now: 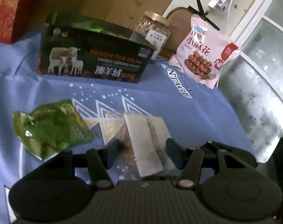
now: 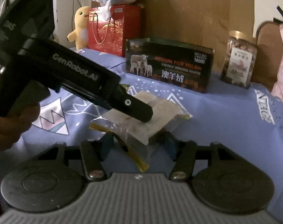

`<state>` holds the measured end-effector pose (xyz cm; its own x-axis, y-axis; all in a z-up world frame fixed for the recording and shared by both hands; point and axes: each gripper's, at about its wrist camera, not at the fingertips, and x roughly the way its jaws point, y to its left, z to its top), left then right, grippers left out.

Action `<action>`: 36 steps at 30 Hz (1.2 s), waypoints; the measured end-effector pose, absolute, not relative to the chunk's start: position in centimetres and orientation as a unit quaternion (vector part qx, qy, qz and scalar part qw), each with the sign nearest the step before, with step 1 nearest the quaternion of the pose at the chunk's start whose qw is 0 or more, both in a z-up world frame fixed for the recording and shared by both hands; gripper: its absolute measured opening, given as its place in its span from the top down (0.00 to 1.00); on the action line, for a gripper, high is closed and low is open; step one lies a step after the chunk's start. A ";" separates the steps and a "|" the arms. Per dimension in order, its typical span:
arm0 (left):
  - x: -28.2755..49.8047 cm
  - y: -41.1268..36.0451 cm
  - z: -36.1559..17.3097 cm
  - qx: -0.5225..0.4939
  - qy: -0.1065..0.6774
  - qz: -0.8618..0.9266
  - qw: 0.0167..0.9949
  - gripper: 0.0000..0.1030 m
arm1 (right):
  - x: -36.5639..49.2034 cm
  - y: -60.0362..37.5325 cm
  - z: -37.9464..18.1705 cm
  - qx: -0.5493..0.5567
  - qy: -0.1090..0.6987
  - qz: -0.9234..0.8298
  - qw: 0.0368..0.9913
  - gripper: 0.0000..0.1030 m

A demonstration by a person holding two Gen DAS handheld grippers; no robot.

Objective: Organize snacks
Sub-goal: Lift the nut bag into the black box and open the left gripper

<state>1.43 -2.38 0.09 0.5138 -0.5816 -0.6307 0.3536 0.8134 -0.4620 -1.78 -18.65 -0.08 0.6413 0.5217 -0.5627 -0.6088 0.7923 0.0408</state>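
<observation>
A clear packet of pale bars [image 1: 147, 145] with a gold twist tie [image 2: 134, 155] sits over the blue printed cloth [image 1: 197, 115]. In the left wrist view it fills the gap of my left gripper [image 1: 143, 149], and both pads touch its sides. In the right wrist view the same packet [image 2: 147, 123] lies between the fingers of my right gripper [image 2: 137, 142], with room on each side. My left gripper [image 2: 147, 114] reaches over it from the left. A green packet [image 1: 51, 128] lies to the left. A pink bag [image 1: 203, 56] leans at the back right.
A dark tin box with sheep on it [image 1: 92, 56] stands open at the back, and a jar of nuts [image 1: 152, 28] is behind it. A red gift bag [image 2: 113, 29] and plush toys [image 2: 81, 26] stand far left. A glass table edge [image 1: 253, 93] runs on the right.
</observation>
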 end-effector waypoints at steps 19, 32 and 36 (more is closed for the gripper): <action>5.3 0.9 8.8 -0.132 0.276 -0.242 0.921 0.48 | 3.7 -16.6 5.3 -0.045 0.133 0.324 0.936 0.52; 7.5 -0.6 8.0 -0.122 0.277 -0.239 0.923 0.48 | 4.9 -17.1 4.7 -0.025 0.139 0.301 0.943 0.52; 7.0 -0.7 7.7 -0.126 0.284 -0.241 0.920 0.48 | 4.2 -17.4 4.5 -0.012 0.145 0.296 0.944 0.52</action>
<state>6.97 -0.72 7.67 0.7232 -0.5141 -0.4612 0.3712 0.8525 -0.3680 4.20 -17.35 4.47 0.7830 0.5553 -0.2801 -0.5623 0.8245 0.0627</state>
